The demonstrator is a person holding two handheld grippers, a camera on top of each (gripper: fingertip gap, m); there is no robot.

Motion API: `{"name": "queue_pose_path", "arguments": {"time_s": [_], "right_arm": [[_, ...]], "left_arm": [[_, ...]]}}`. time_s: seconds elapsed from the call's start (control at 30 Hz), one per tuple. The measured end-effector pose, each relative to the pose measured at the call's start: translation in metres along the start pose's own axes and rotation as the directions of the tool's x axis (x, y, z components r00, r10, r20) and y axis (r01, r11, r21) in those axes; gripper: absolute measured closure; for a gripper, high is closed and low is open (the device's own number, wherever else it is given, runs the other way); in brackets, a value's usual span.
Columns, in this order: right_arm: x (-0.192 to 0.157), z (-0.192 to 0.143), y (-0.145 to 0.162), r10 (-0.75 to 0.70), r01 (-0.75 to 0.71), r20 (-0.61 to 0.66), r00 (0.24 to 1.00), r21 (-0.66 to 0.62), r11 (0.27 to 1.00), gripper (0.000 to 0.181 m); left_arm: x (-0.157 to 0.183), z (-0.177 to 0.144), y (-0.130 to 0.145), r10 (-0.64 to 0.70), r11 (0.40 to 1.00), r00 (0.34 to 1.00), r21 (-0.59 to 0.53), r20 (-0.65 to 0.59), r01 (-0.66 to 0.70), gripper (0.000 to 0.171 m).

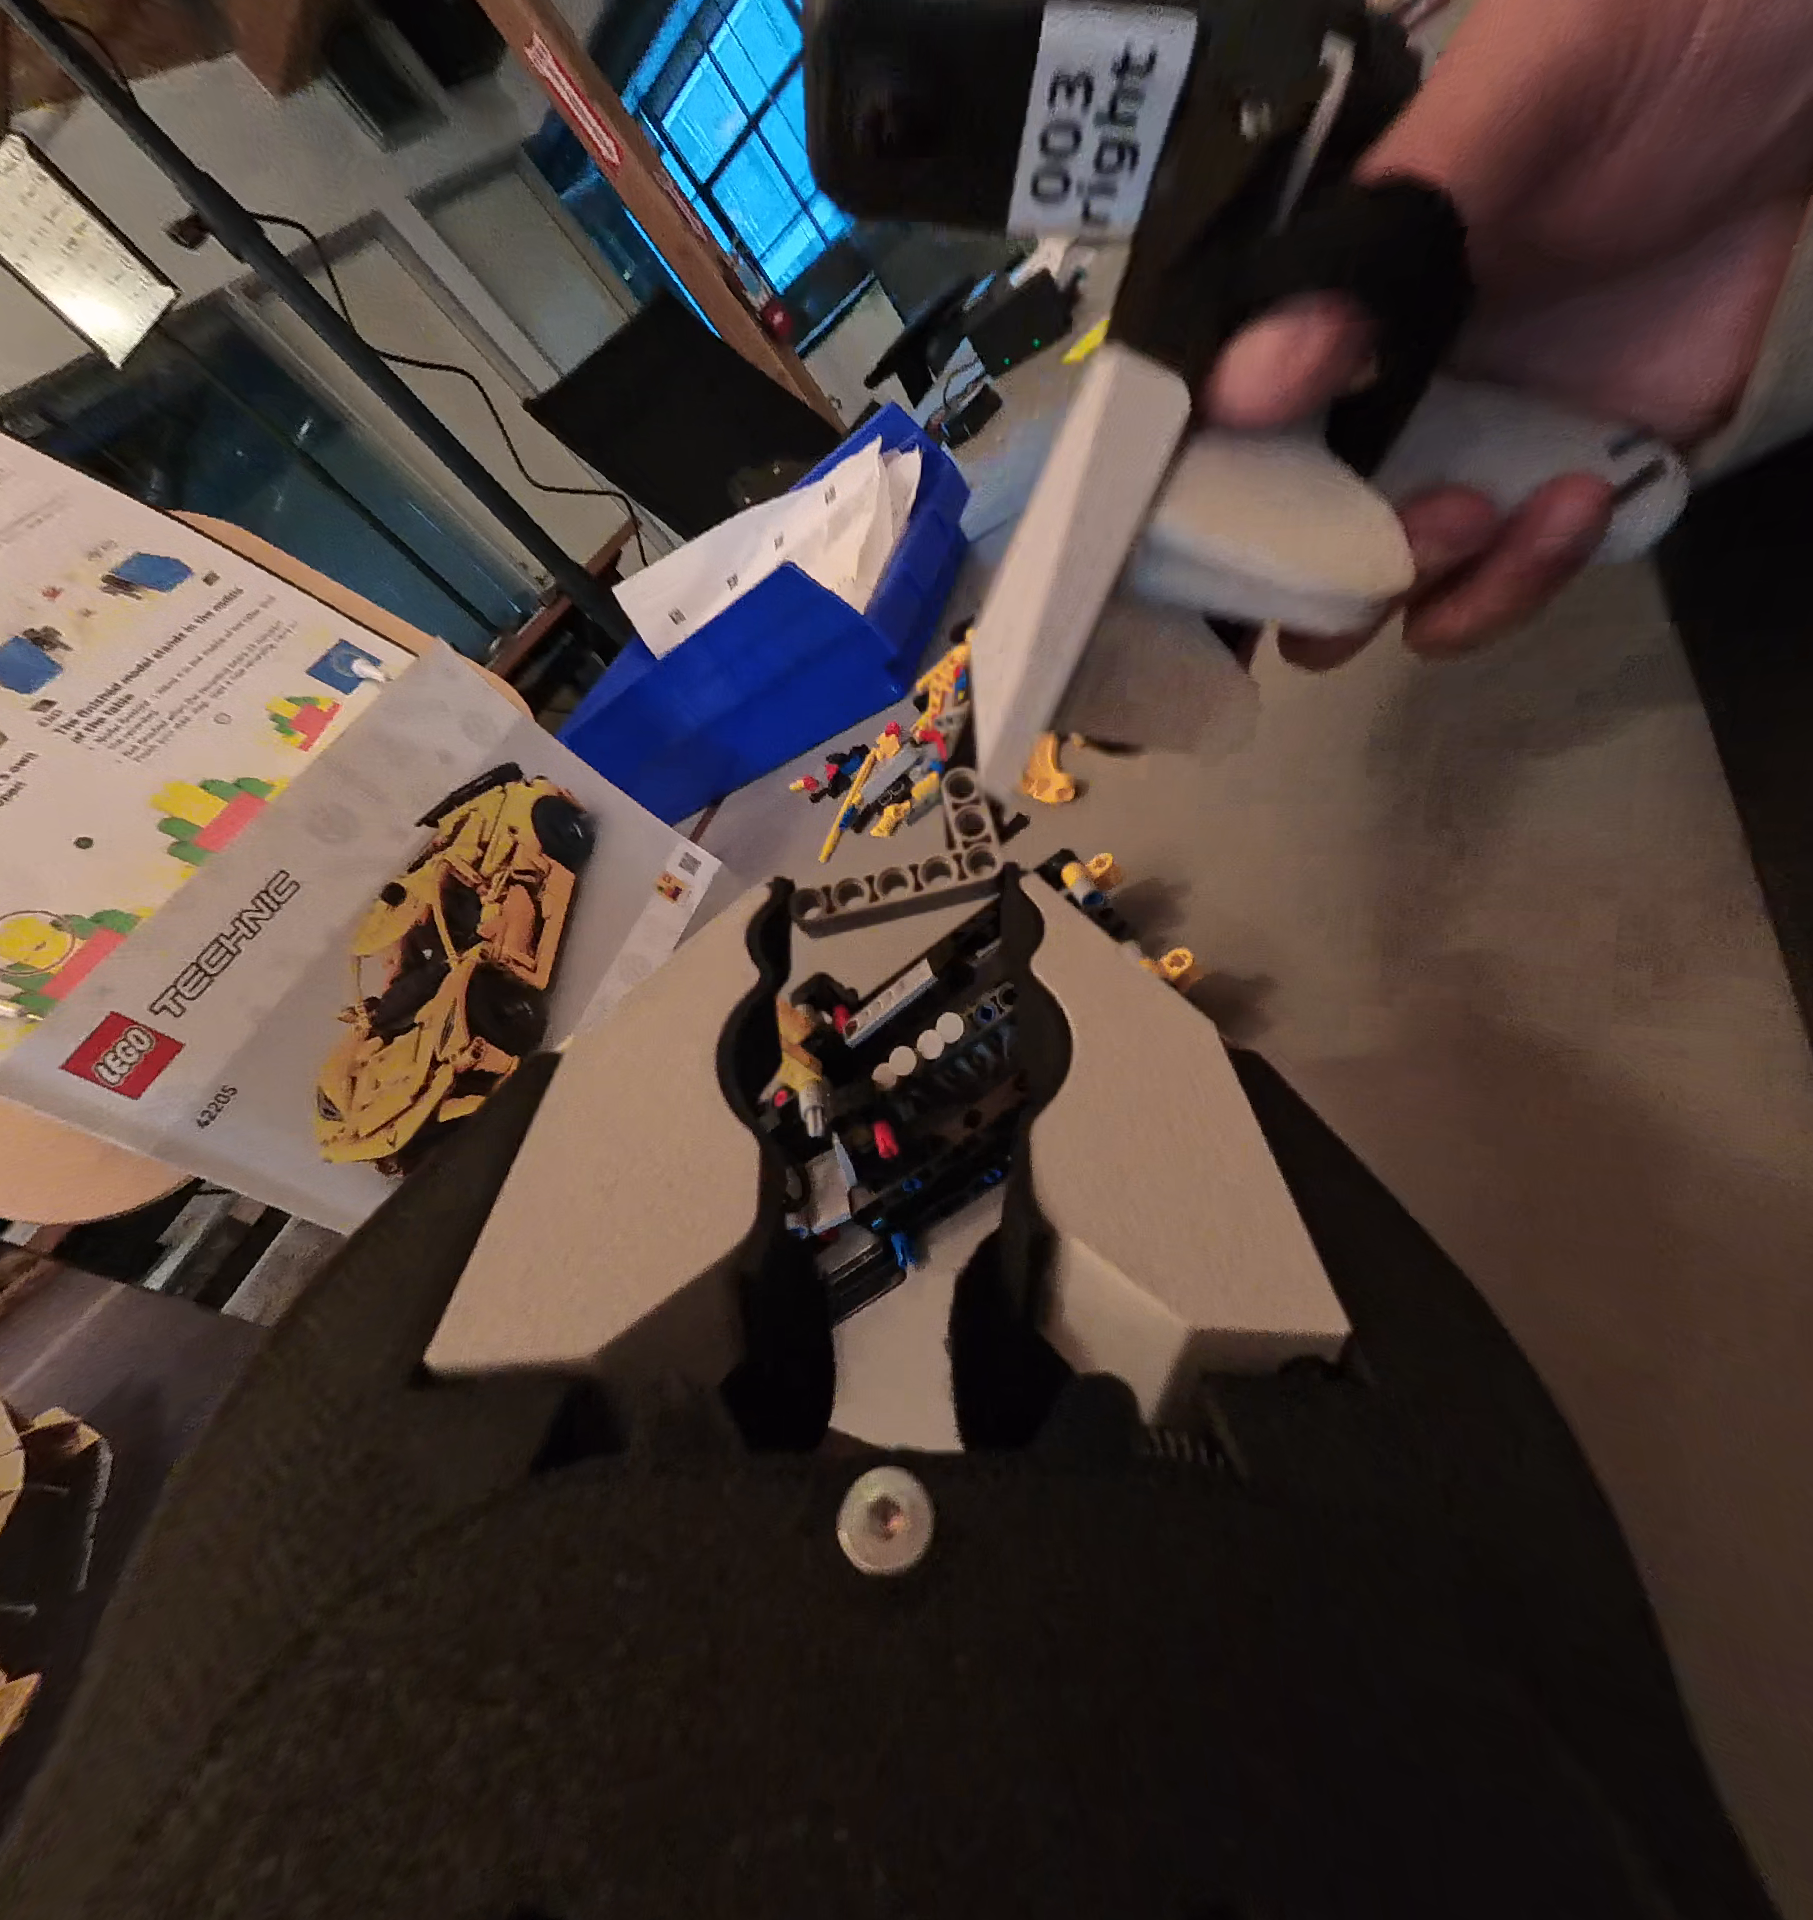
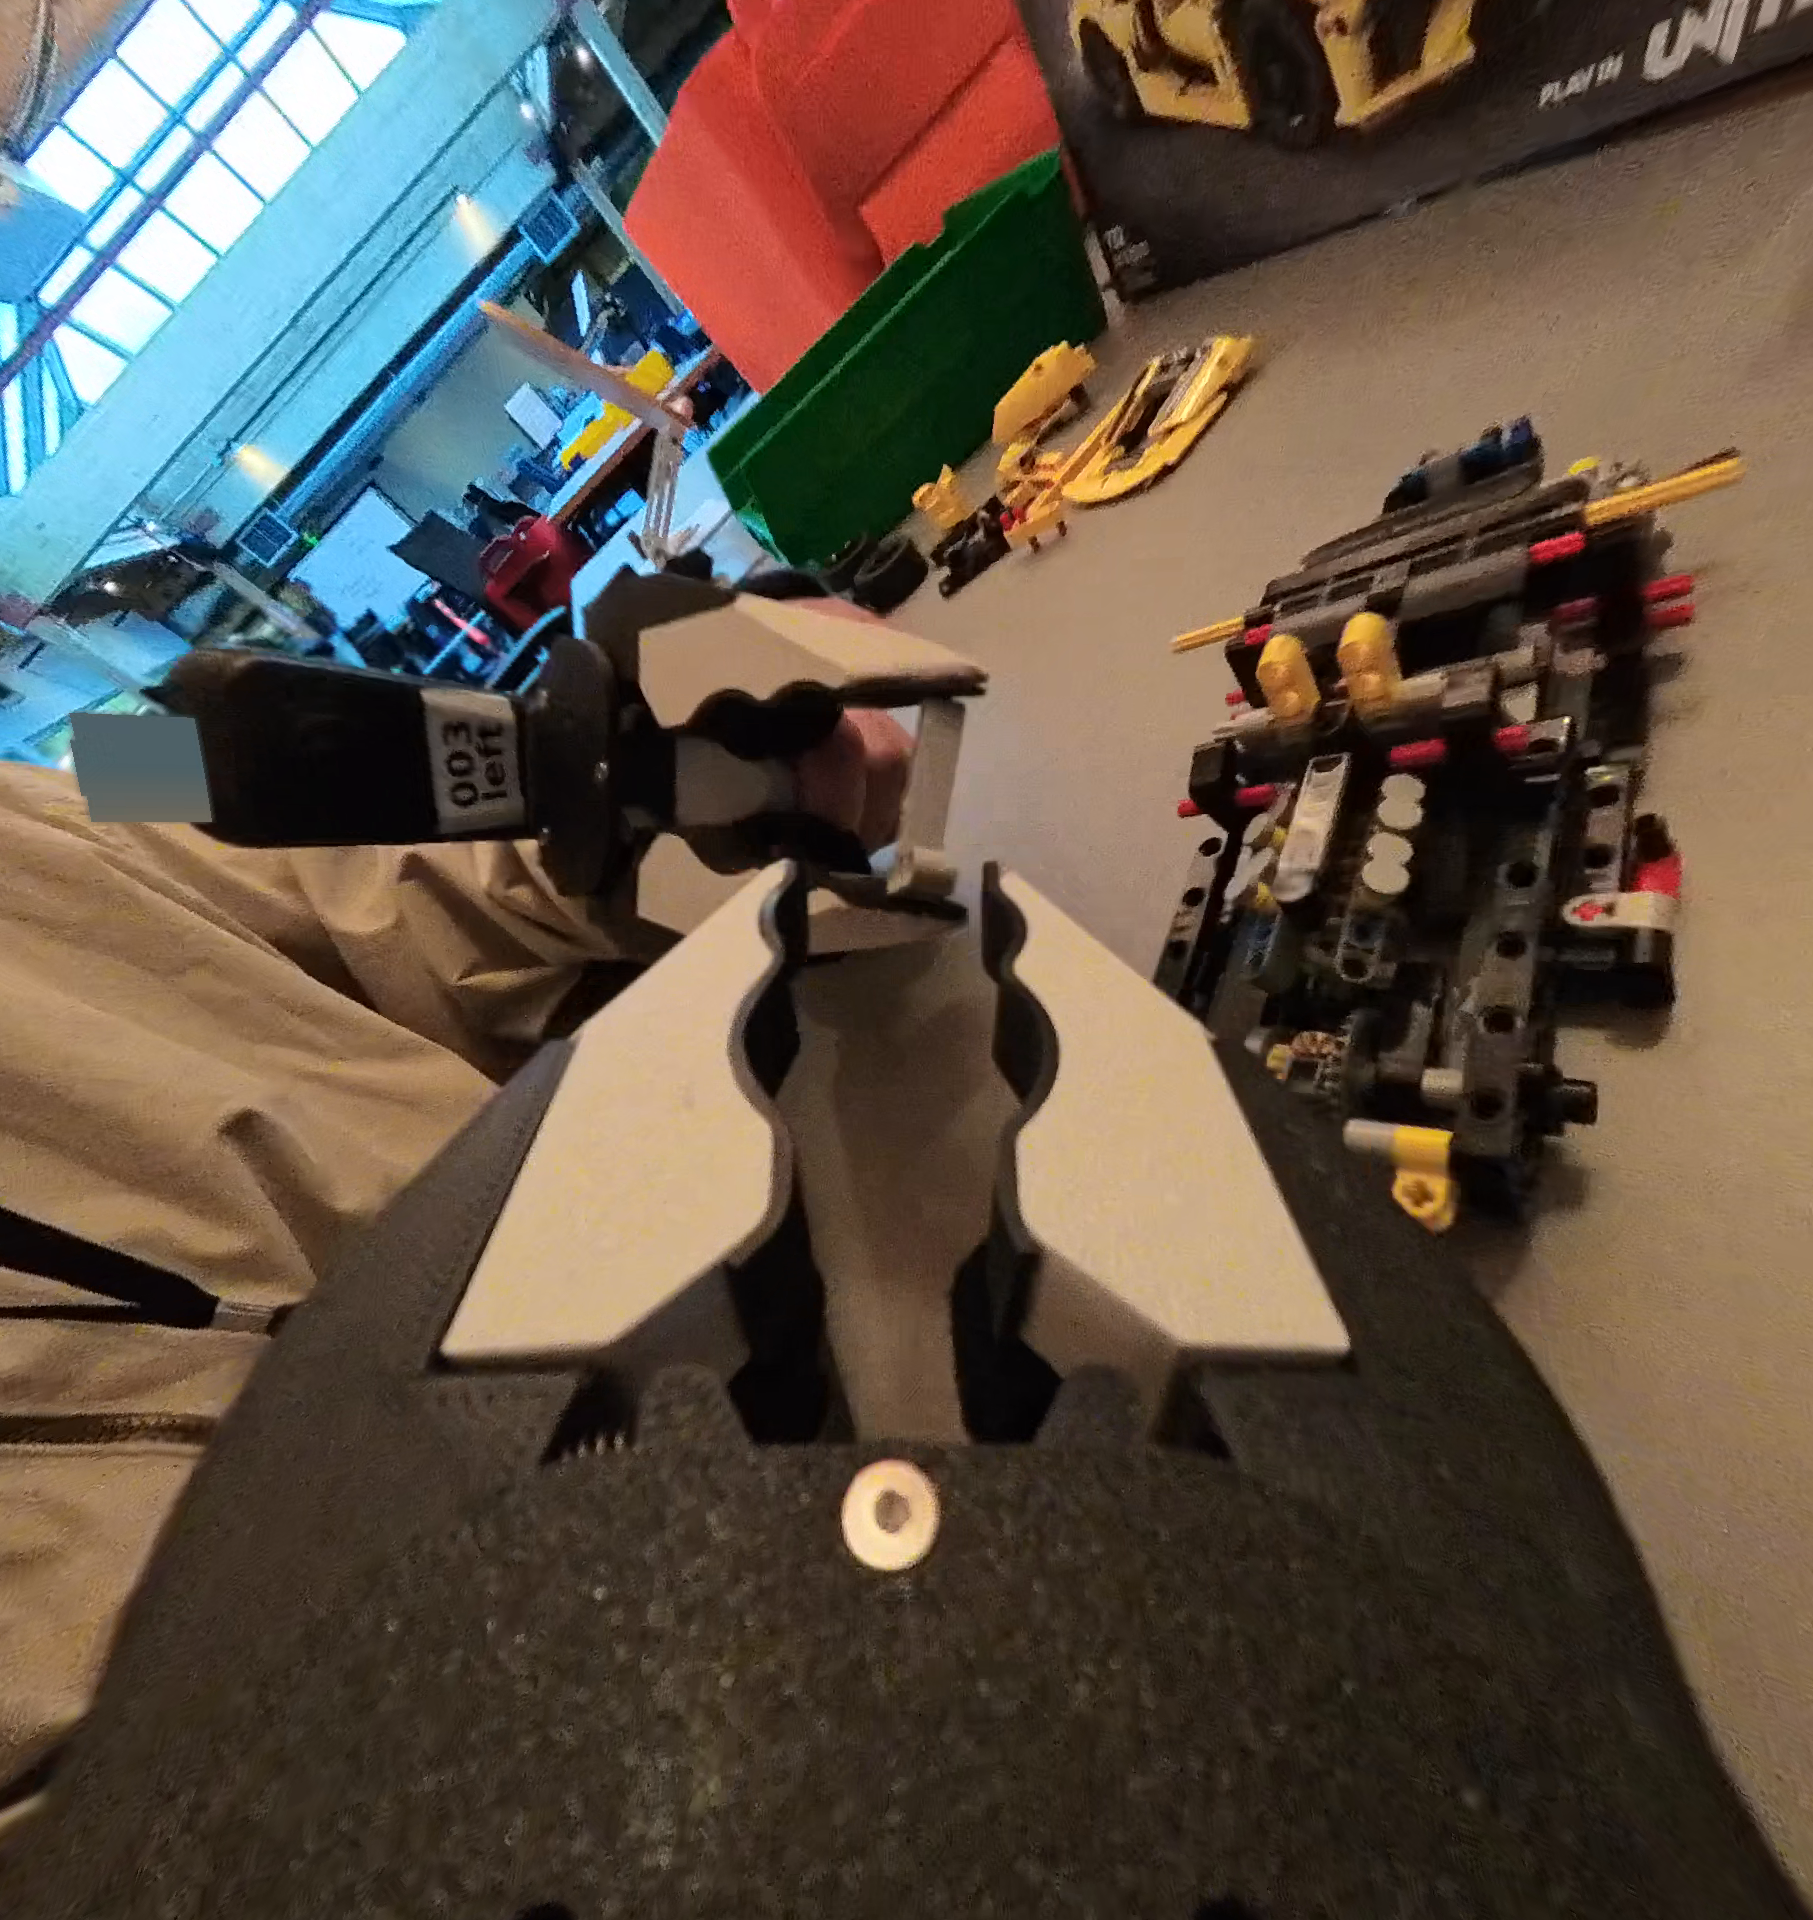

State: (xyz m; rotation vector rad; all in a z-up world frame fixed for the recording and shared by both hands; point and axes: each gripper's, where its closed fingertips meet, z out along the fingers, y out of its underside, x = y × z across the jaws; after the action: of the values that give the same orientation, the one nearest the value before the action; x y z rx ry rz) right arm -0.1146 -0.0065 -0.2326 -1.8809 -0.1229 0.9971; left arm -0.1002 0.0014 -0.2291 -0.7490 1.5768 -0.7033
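Two grippers are up over the grey table [image 2: 1660,1455], and neither sits where I can call it idle. My left gripper [image 1: 897,894] has its jaws parted only as far as a grey L-shaped beam [image 1: 923,878], which spans the fingertips and is pinched end to end between them; from the right wrist view the same beam [image 2: 928,790] stands upright between the left gripper's [image 2: 923,779] tips, lifted clear of the table. Below it, seen through the gap in the left wrist view, lies the black chassis [image 1: 912,1101] with red and blue pins and white round pieces. My right gripper [image 2: 891,883] is about half open and holds nothing — its tips point at the left gripper, close beside the beam. The chassis [image 2: 1432,862] rests flat on the table to the right of both. Loose yellow and black parts [image 2: 1099,447] lie farther off by a green bin [image 2: 912,384] and a red bin [image 2: 777,187]. In the left wrist view a blue bin [image 1: 767,665] with papers sits past more scattered parts [image 1: 891,779], with the booklet [image 1: 362,935] to the left.
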Motion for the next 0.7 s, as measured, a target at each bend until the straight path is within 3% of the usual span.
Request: {"name": "queue_pose_path", "arguments": {"time_s": [0.07, 0.1, 0.2, 0.27, 0.33, 0.4, 0.47, 0.57, 0.7], "right_arm": [[0.003, 0.005, 0.004, 0.017, -0.017, -0.005, 1.0, -0.024, 1.0, 0.156], [0.002, 0.006, 0.004, 0.028, -0.028, 0.005, 1.0, -0.016, 0.999, 0.174], [0.013, 0.0, 0.003, 0.058, -0.058, -0.025, 0.998, -0.002, 0.998, 0.174], [0.046, -0.028, -0.01, 0.051, -0.038, -0.201, 0.978, 0.068, 0.997, 0.175], [0.094, -0.083, -0.023, -0.035, 0.082, -0.518, 0.855, 0.067, 0.994, 0.175], [0.133, -0.15, -0.037, -0.157, 0.22, -0.795, 0.586, -0.031, 0.975, 0.175], [0.158, -0.191, -0.036, -0.251, 0.225, -0.888, 0.385, -0.173, 0.959, 0.175], [0.179, -0.203, -0.024, -0.289, 0.158, -0.896, 0.337, -0.249, 0.956, 0.175], [0.179, -0.194, -0.027, -0.261, 0.178, -0.888, 0.379, -0.207, 0.962, 0.167]], "left_arm": [[0.009, 0.001, -0.001, 0.02, 1.0, 0.999, 0.005, -0.033, -0.02, 0.131], [0.01, 0.001, -0.001, 0.045, 0.999, 0.999, 0.002, -0.022, -0.045, 0.131], [0.013, 0.003, 0.007, 0.023, 0.998, 0.999, -0.065, -0.028, -0.025, 0.131], [0.021, 0.0, 0.017, -0.081, 0.992, 0.99, -0.108, -0.12, 0.068, 0.128], [0.02, -0.004, 0.028, -0.211, 0.97, 0.964, -0.158, -0.159, 0.186, 0.129], [0.019, -0.005, 0.044, -0.318, 0.933, 0.932, -0.234, -0.176, 0.274, 0.13], [0.019, -0.005, 0.052, -0.387, 0.902, 0.901, -0.286, -0.196, 0.325, 0.13], [0.014, -0.005, 0.062, -0.441, 0.868, 0.881, -0.331, -0.172, 0.369, 0.132], [0.005, -0.005, 0.078, -0.439, 0.85, 0.894, -0.364, -0.089, 0.381, 0.132]]}}
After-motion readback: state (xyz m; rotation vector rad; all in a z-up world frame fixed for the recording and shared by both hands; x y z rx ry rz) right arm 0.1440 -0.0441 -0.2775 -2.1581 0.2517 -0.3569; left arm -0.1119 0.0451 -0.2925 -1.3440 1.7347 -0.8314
